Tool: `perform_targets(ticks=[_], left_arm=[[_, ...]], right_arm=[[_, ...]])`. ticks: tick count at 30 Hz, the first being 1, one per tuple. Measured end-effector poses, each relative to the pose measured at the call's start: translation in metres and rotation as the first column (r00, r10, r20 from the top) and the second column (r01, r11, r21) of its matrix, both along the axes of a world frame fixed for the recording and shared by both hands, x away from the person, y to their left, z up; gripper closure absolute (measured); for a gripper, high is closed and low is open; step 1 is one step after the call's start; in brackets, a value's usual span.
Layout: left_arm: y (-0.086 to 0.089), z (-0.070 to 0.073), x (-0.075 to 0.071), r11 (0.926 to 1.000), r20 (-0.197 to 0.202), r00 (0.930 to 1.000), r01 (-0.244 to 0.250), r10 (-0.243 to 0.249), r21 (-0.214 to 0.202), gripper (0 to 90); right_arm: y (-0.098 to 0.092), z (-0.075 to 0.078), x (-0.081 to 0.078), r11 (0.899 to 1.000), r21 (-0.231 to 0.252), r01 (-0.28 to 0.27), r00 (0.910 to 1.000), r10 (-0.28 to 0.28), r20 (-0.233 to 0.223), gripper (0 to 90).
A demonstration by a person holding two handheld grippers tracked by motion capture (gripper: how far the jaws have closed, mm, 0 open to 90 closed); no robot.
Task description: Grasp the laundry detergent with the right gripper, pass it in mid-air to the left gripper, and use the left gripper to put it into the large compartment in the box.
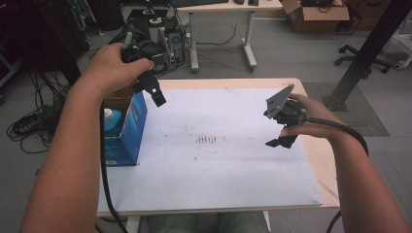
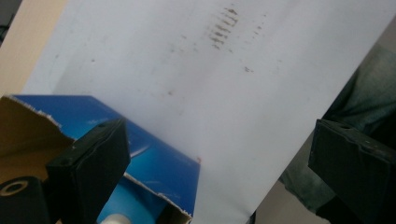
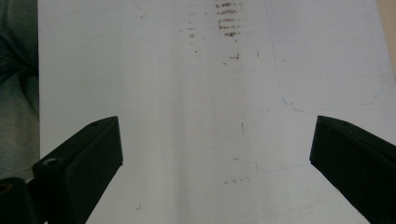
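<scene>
My left gripper (image 1: 156, 95) is held in the air over the table's far left corner, just above an open blue cardboard box (image 1: 127, 130). In the left gripper view the left gripper (image 2: 219, 140) stands open and empty, and the blue box (image 2: 154, 158) lies below its left jaw. My right gripper (image 1: 282, 141) hovers over the right side of the white sheet (image 1: 218, 170). Its own view shows the right gripper (image 3: 217, 135) open, with nothing between the jaws. Brown stains (image 1: 206, 140) mark the sheet's middle.
A bottle with a white top (image 1: 111, 119) stands inside the box at the table's left edge. The box's torn flap (image 2: 28, 116) is open. Faint pen outlines (image 3: 327, 100) cross the sheet. Beyond the table are cables, a desk (image 1: 221, 19) and a black post (image 1: 364, 48).
</scene>
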State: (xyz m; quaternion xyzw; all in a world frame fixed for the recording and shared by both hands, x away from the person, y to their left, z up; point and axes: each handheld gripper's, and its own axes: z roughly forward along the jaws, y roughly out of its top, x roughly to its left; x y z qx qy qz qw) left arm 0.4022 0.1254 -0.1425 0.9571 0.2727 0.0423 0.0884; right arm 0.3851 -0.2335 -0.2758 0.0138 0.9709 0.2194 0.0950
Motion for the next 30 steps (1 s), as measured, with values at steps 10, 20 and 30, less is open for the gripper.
perform_targets(ticks=[10,20,30], left_arm=[[-0.021,-0.011,-0.003,0.9907,-0.025,0.9906,0.135,-0.134,0.020,5.6],[-0.049,-0.031,-0.008,0.9653,-0.091,0.9632,0.257,-0.253,0.044,5.7],[-0.059,-0.040,-0.009,0.9537,-0.116,0.9520,0.292,-0.283,0.071,5.8]], right_arm=[[0.005,0.006,0.001,1.000,-0.025,-0.011,0.9999,0.011,-0.003,2.5],[0.011,0.011,0.001,0.998,-0.055,-0.025,0.9996,0.024,-0.014,2.5],[0.011,0.008,0.005,0.992,-0.123,-0.021,0.9979,0.013,-0.063,2.8]])
